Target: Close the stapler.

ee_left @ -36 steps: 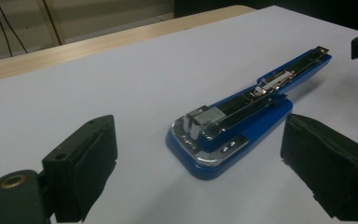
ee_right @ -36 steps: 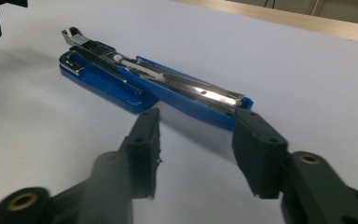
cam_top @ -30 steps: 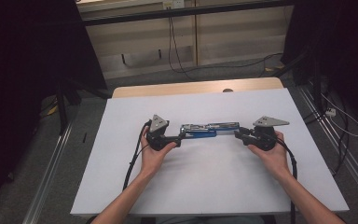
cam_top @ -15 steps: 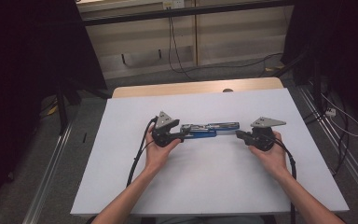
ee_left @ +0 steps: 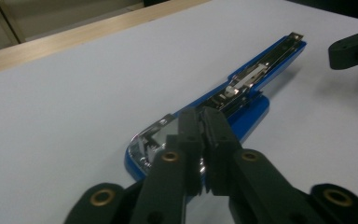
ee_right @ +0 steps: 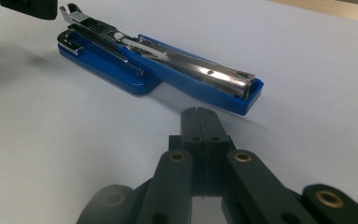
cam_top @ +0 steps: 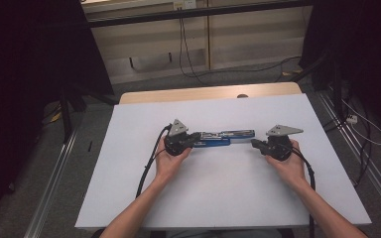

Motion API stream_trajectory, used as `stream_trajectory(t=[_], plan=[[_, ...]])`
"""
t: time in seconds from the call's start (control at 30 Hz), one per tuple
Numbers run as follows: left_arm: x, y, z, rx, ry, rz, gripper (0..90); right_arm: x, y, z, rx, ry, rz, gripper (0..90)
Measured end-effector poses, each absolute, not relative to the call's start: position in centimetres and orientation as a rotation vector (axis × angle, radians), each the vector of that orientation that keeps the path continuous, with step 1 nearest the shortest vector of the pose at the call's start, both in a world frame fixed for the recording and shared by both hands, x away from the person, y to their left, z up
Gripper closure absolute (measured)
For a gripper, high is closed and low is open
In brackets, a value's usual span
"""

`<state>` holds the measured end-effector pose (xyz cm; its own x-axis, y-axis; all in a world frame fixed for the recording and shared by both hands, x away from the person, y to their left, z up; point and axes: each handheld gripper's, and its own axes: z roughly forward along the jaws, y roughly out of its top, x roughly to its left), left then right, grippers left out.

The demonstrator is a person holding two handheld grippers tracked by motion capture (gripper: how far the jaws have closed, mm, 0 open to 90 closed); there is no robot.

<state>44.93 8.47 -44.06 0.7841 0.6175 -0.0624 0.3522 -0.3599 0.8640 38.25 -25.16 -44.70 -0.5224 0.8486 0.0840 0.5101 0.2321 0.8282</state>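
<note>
A blue stapler (cam_top: pixel 223 139), swung open w/ its chrome staple track facing up, lies flat on the white table (cam_top: pixel 228 198) between two hand-held tools. Left tool (ee_left: pixel 204 122) has just been closing; its jaws now stand nearly together over the stapler's hinge end, w/ a thin gap between them, and whether they pinch the metal can't be told. Right tool (ee_right: pixel 200 116) is closed w/ nothing in it, tips just short of the stapler's far end, not touching

Dim, even overhead light, black surroundings, soft shadows on white table (cam_top: pixel 228 188), blurred near foregrounds, mild glare.
</note>
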Motion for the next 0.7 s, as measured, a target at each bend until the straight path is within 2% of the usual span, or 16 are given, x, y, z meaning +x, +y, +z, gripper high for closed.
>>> stream_trajectory(t=[0.7], plan=[[45.2, 8.2, -45.3, 2.045, 0.767, 0.332, 90.0, 39.3, -25.3, -45.1, 1.296, 2.174, 1.113, 90.0]])
